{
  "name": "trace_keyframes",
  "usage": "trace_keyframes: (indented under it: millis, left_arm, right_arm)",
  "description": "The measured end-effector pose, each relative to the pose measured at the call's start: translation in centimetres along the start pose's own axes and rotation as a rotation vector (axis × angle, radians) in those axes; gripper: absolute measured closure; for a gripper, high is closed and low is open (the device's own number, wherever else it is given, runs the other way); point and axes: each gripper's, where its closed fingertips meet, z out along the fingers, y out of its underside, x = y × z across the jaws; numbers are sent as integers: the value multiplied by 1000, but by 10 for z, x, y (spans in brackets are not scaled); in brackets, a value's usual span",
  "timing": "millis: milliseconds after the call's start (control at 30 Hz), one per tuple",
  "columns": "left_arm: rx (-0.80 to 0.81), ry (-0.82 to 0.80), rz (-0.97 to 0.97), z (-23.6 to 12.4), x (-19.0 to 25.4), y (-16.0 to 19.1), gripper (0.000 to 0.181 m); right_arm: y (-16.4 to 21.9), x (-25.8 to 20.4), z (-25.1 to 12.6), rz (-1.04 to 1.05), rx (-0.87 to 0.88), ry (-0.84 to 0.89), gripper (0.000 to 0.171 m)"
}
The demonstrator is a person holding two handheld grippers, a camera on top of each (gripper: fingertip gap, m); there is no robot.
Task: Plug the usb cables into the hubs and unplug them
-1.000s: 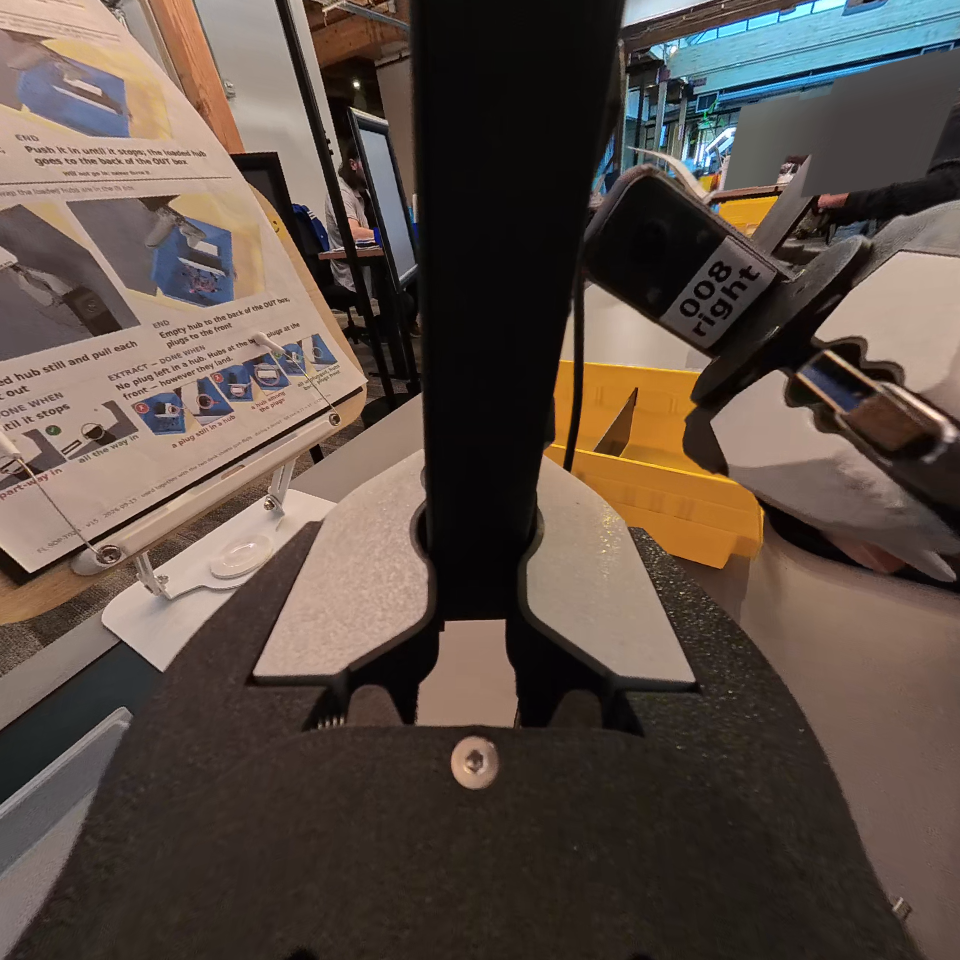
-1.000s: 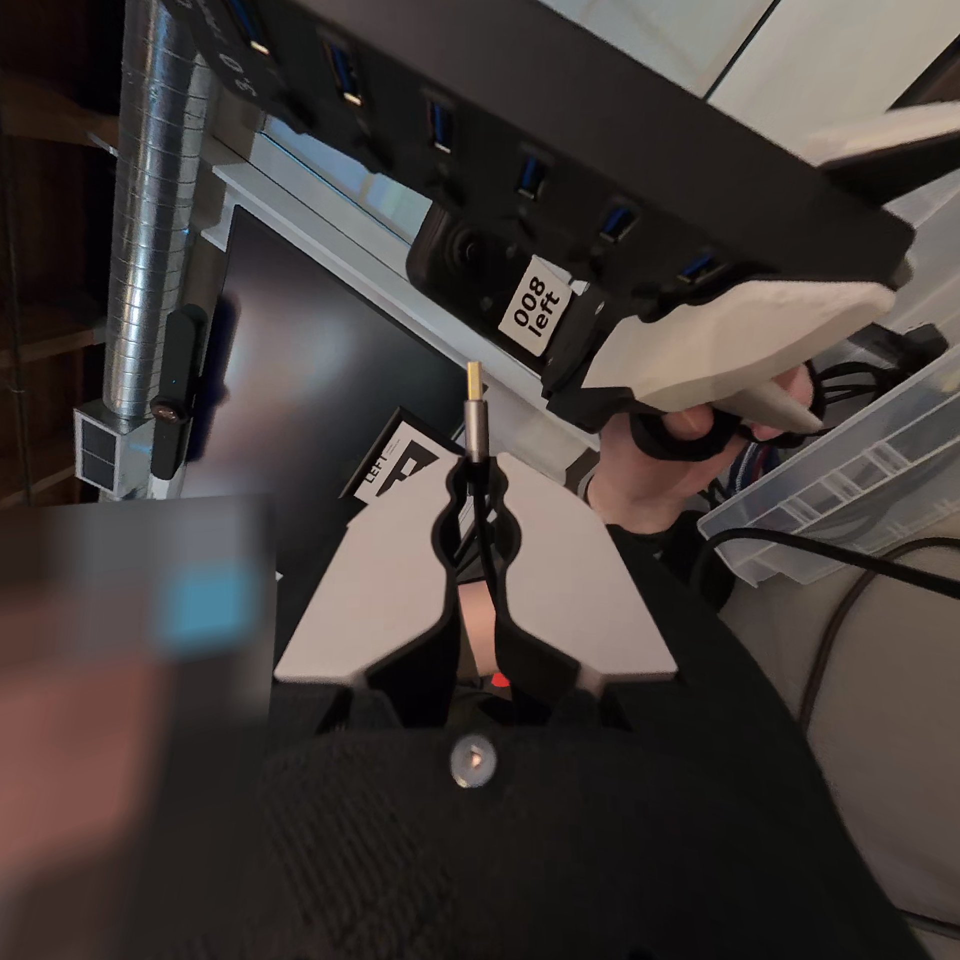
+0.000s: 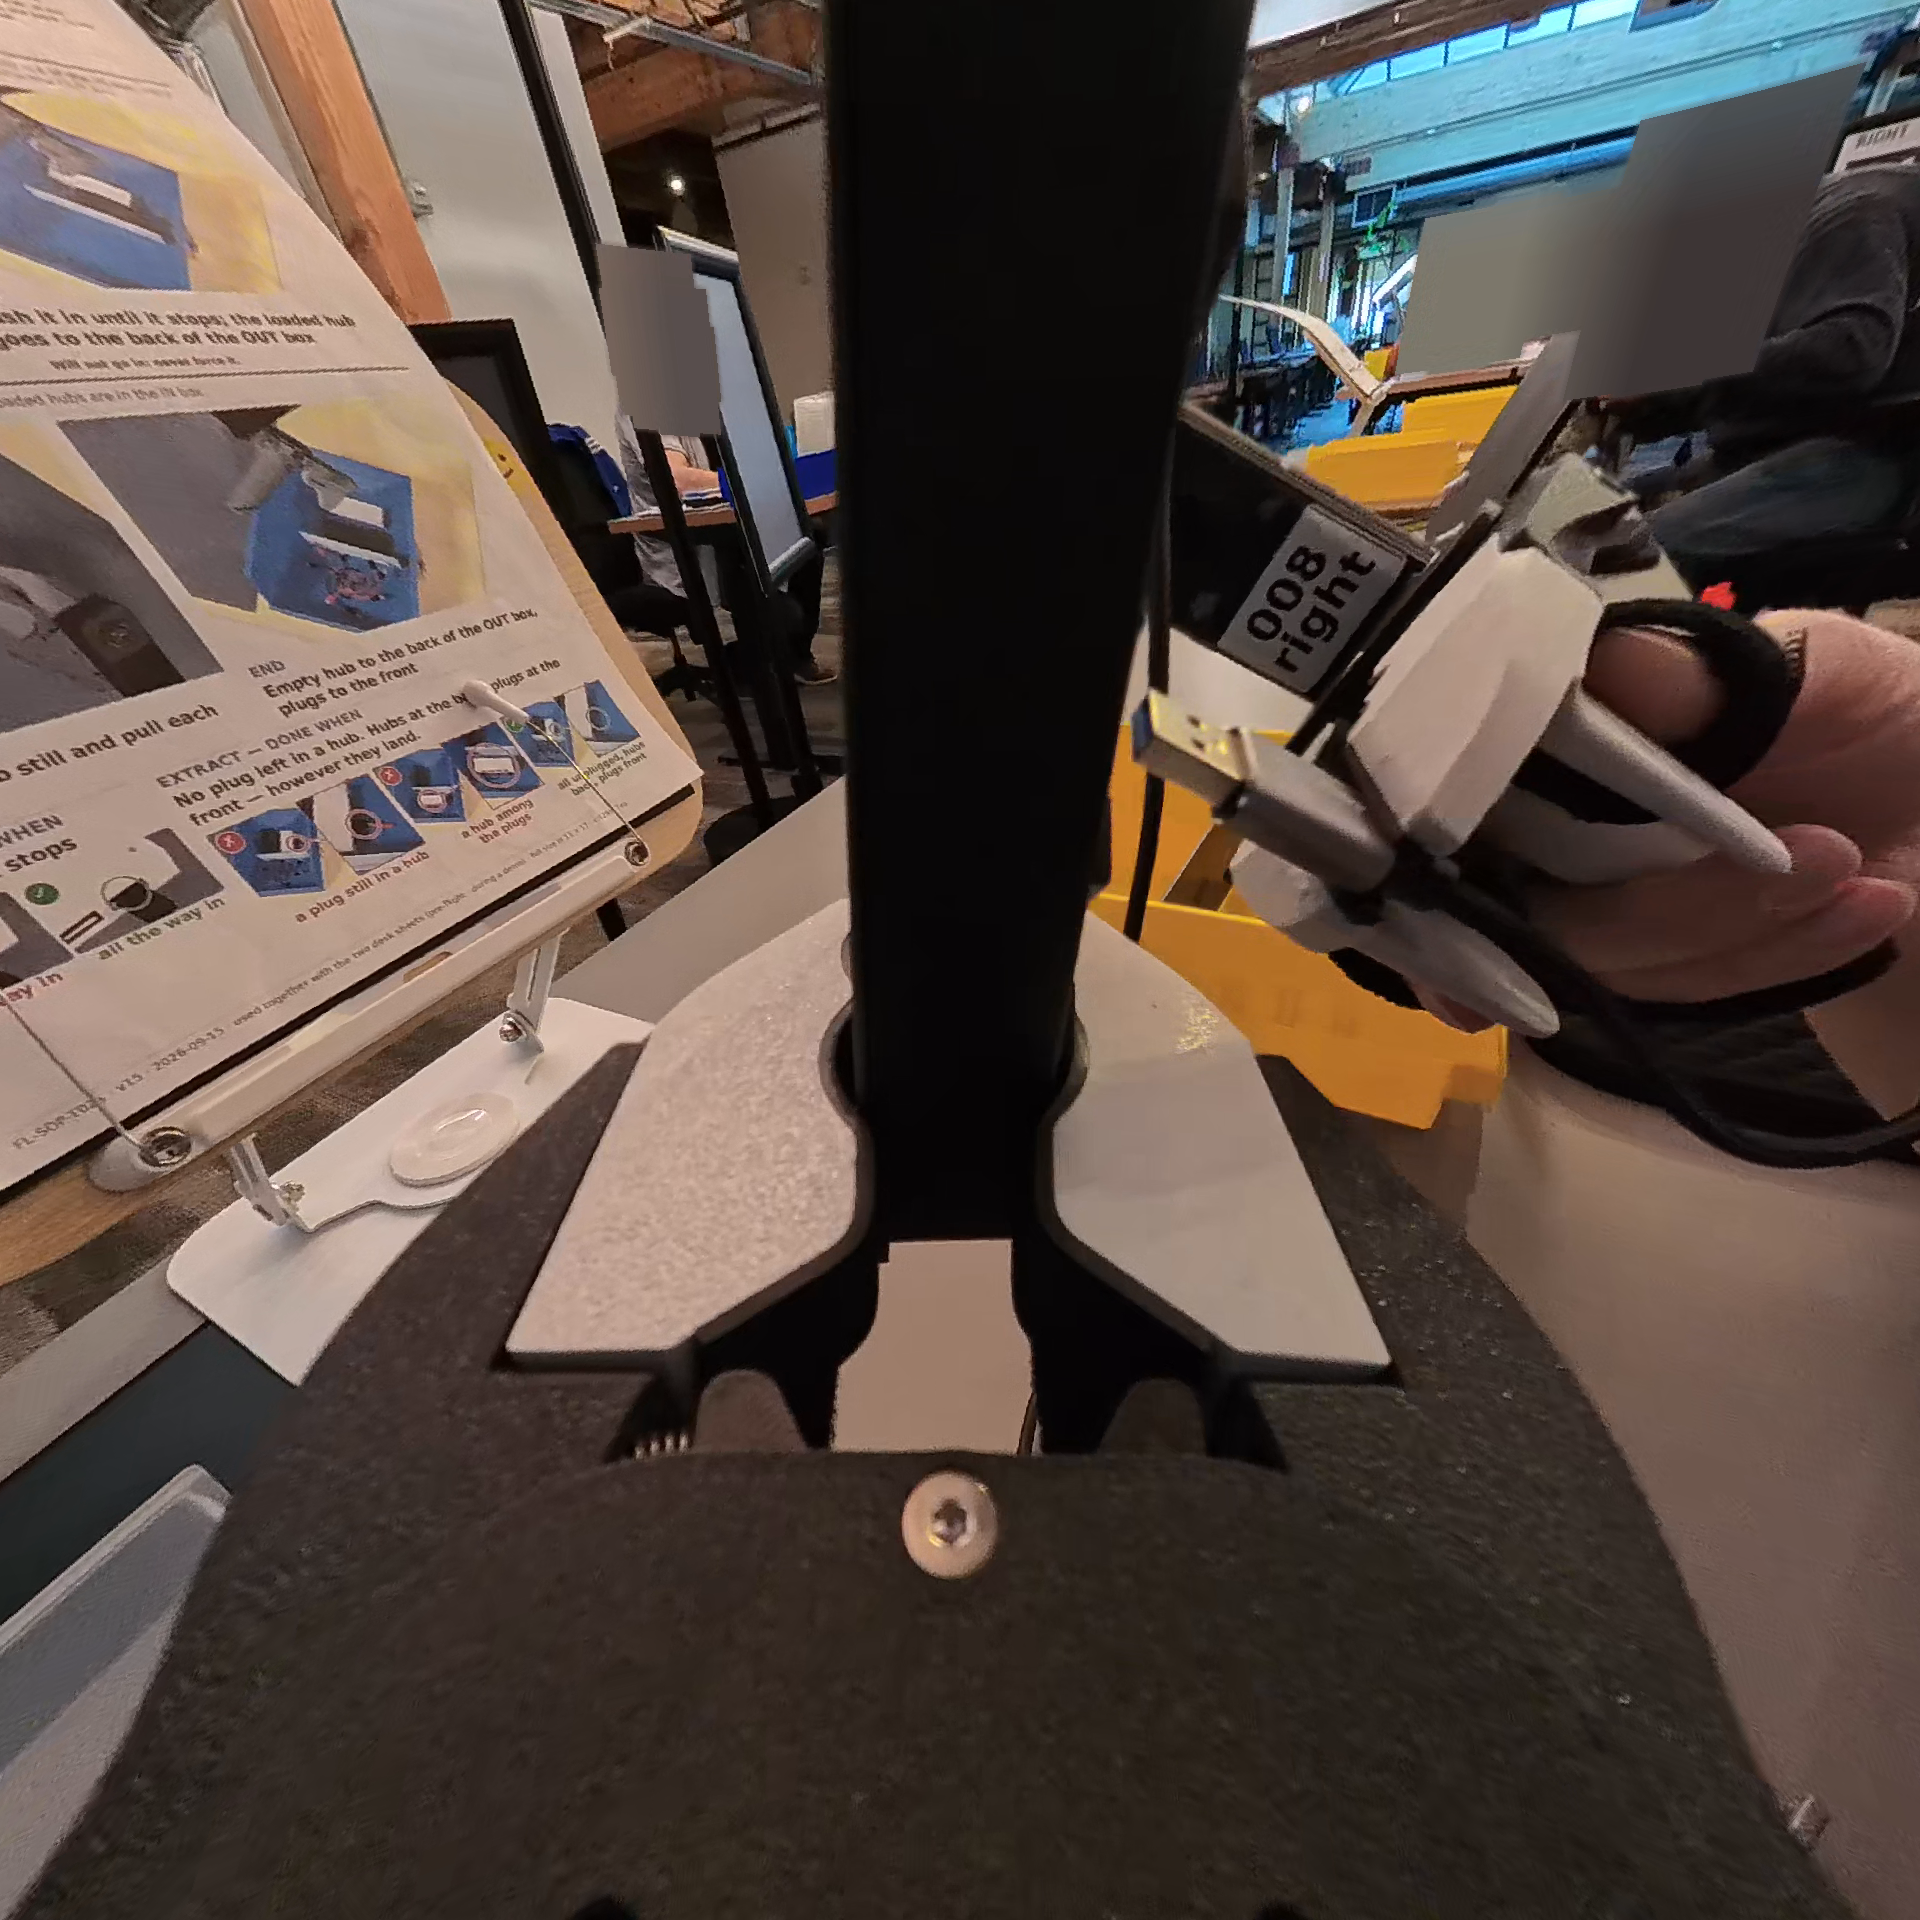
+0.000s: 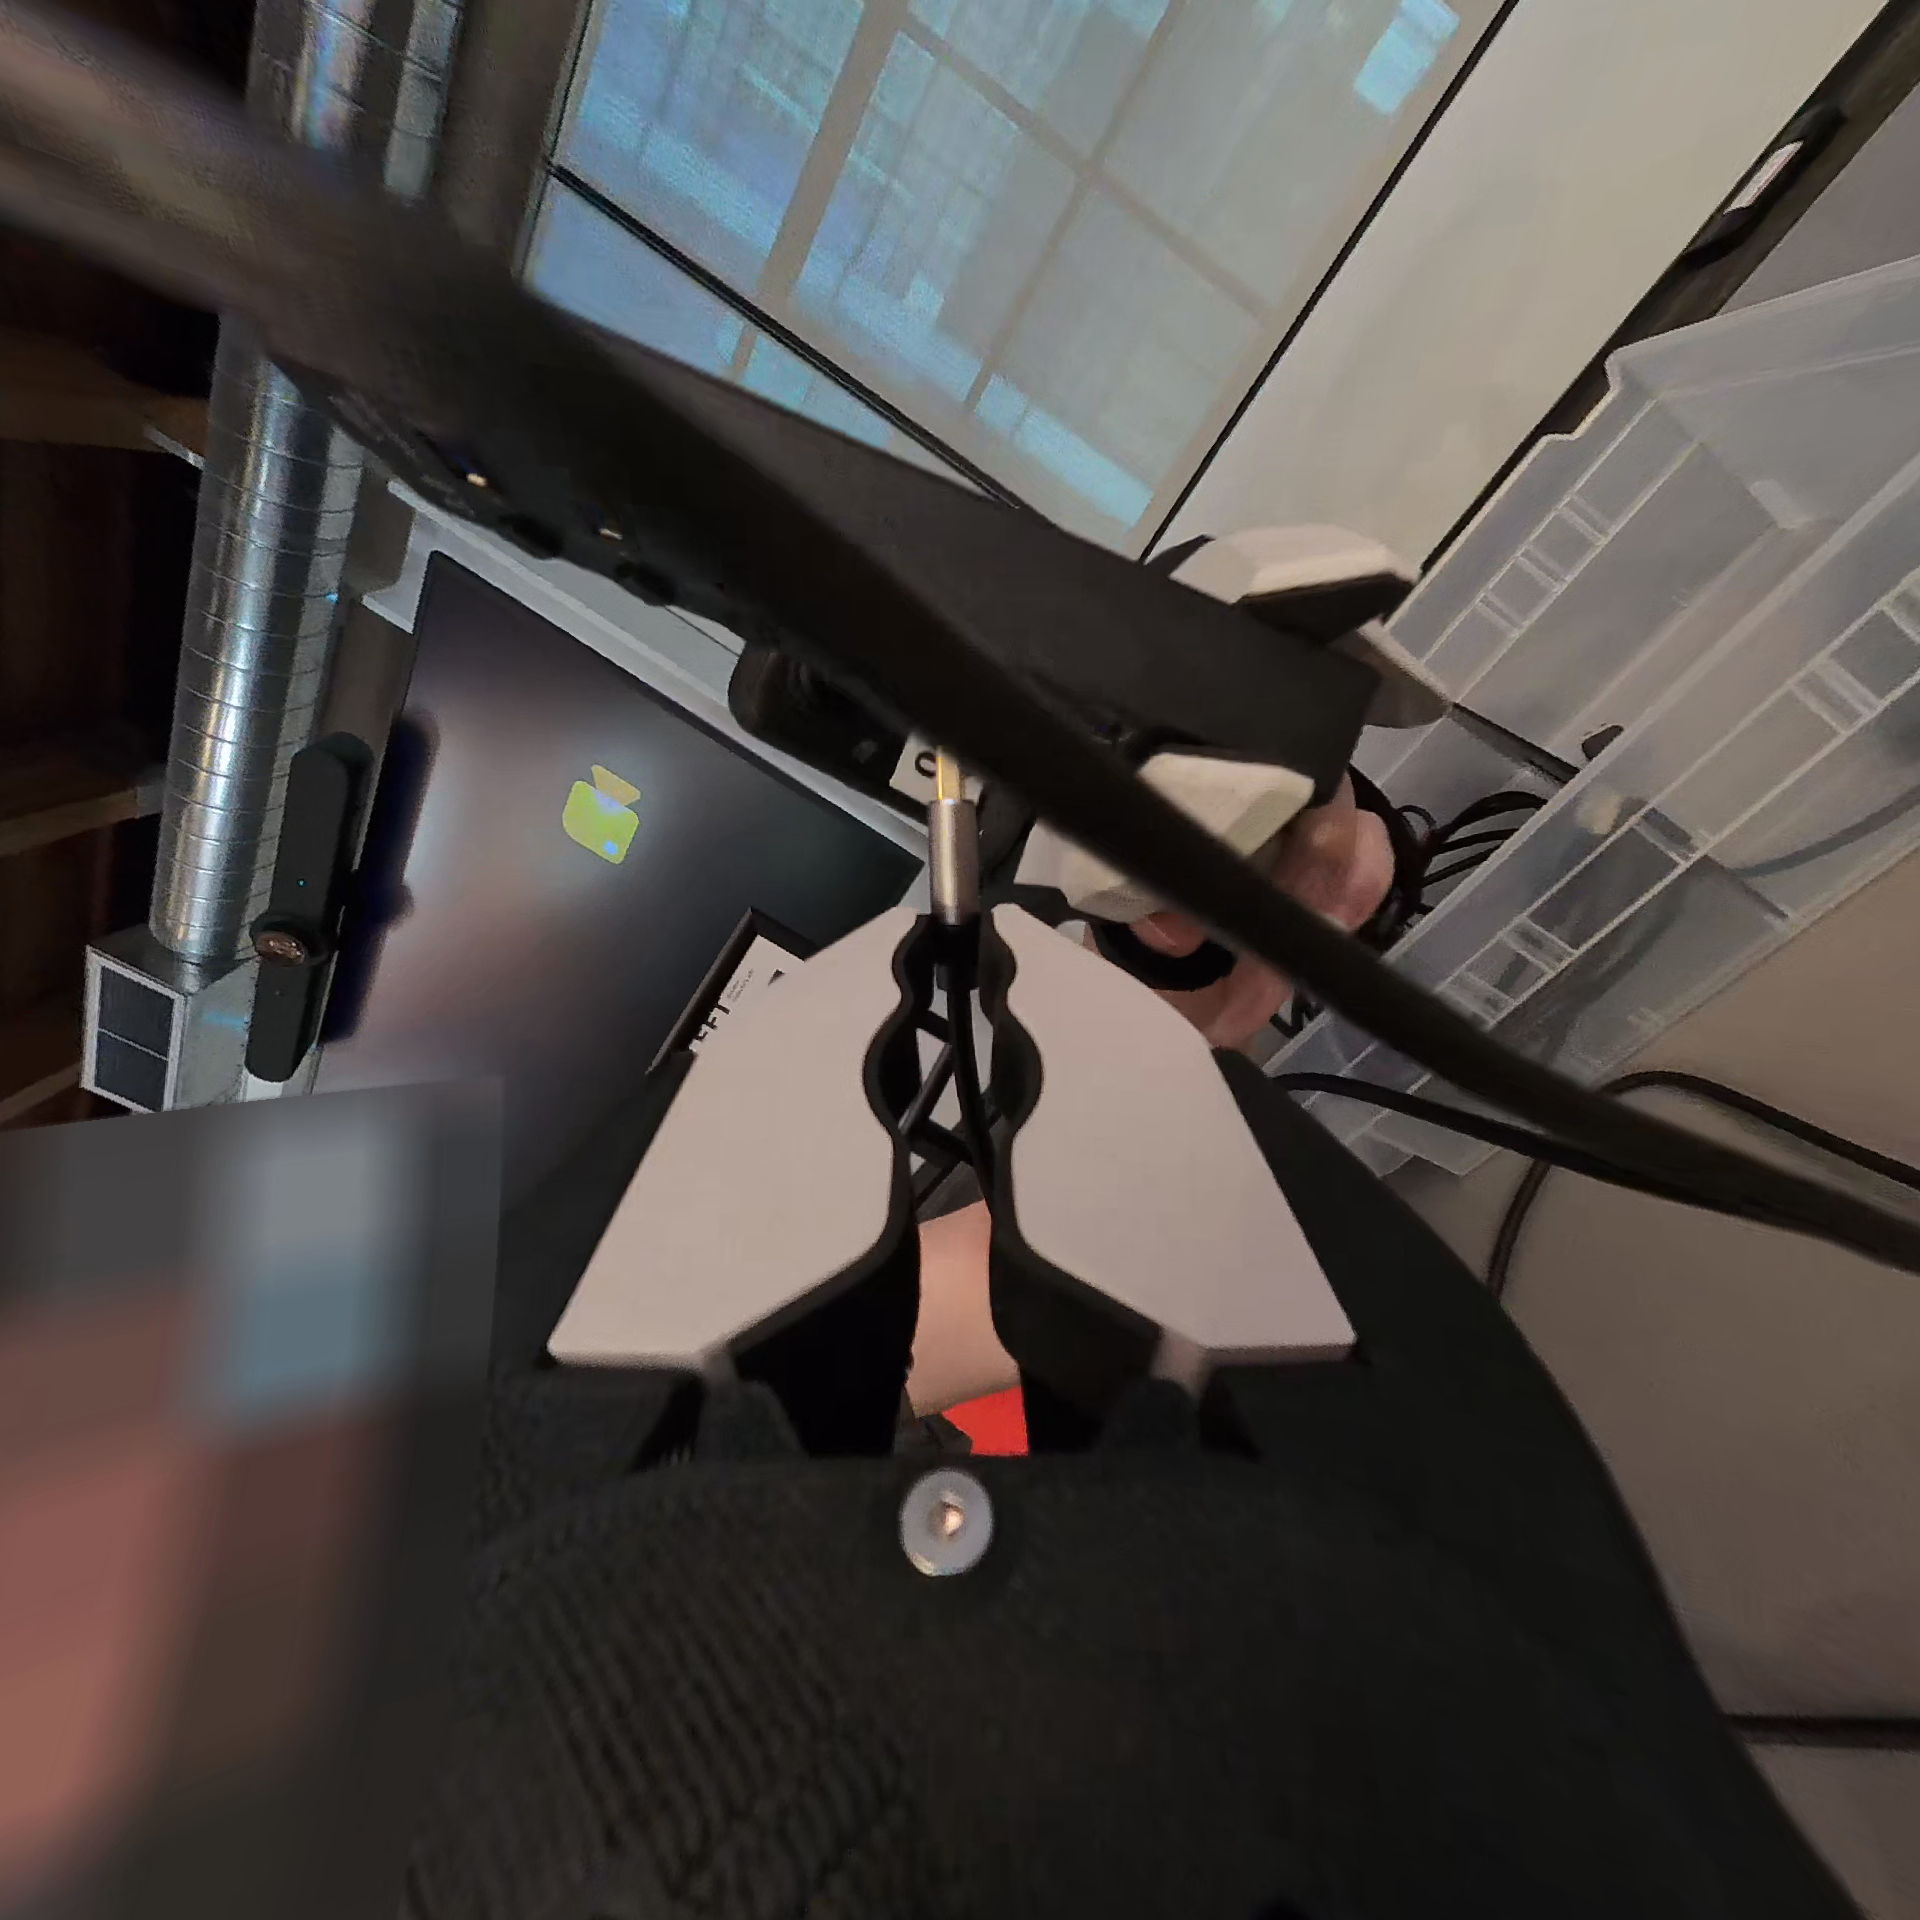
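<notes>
- The USB plug (image 4: 951,852) sits clamped at the tip of the right hand-held gripper (image 4: 948,935), its metal end pointing up at the port side of the black hub (image 4: 831,582). A second ago there was a clear gap between plug and hub; now the plug's tip is right at the hub's edge, nearly touching.
- Whether the tip has entered a port I cannot tell: the hub is blurred and hides the meeting point.
- The hub stands upright, pinched at its lower end by the left hand-held gripper (image 3: 956,1091), much as it did a second ago.
- In the left wrist view the right hand-held gripper (image 3: 1340,831) has swung in from the right, plug (image 3: 1205,748) leading, closer to the hub (image 3: 1029,520).
- This looks like the insertion step beginning; the plug likely needs lining up with one port, then a straight push.
- Further out: a yellow bin (image 3: 1351,997) on the bench (image 3: 1662,1351), an instruction sheet (image 3: 260,623) on a stand at left, and a clear plastic box (image 4: 1662,727).
</notes>
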Motion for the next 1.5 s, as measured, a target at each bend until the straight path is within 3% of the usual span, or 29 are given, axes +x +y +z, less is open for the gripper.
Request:
trace_keyframes:
  millis: [867,1200,1500]
  left_arm:
    - [-37,86,181,-6,14,4,156]
    - [-64,37,266,-9,8,6,155]
    - [-127,57,118,-4,9,12,156]
  right_arm:
    - [8,2,1,77,-66,-70,163]
    - [10,4,7,43,-56,-54,163]
    - [3,6,2,69,-24,-91,162]
